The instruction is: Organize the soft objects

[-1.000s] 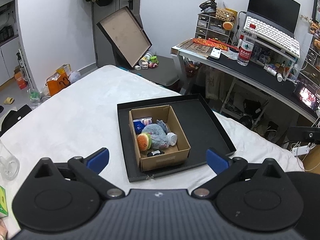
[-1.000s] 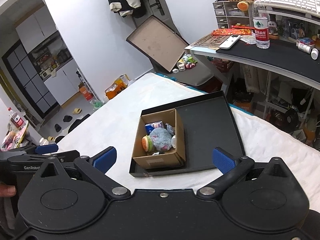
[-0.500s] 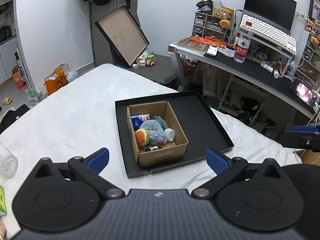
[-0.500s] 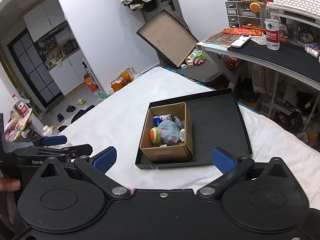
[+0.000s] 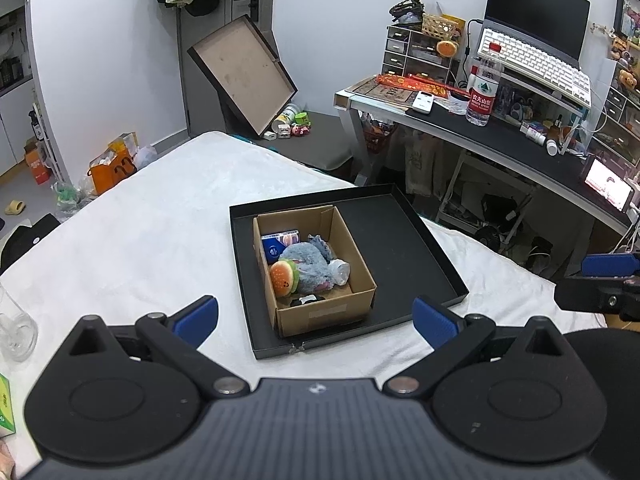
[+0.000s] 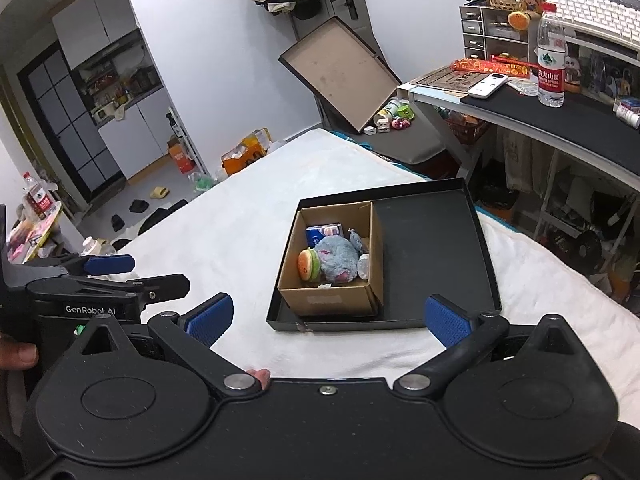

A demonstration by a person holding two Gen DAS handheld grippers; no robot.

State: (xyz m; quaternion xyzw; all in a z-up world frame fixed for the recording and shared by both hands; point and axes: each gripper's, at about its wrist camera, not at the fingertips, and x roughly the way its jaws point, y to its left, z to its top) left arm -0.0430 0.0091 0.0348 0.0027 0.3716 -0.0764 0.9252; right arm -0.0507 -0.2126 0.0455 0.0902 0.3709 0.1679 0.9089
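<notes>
A: Where do the soft objects lie?

B: In the cardboard box (image 5: 320,268), which stands in the left half of the black tray (image 5: 400,248) near the far right corner of the bed (image 5: 140,240). A grey-blue plush toy (image 5: 308,266) fills the middle; a burger plush (image 5: 283,277) rests against its left side, with a blue carton (image 5: 276,244) behind.

A: State of the tongs?

B: Left tongs (image 5: 316,316) and right tongs (image 6: 326,320) both hover short of the tray, blue pads spread wide, nothing held.

A: How should the pick best be made?

B: Probably descend from above on the burger plush, pads clear of the box walls, and close on its middle so the soft body compresses evenly; lift straight up so the neighbouring plush is not dragged along.
</notes>
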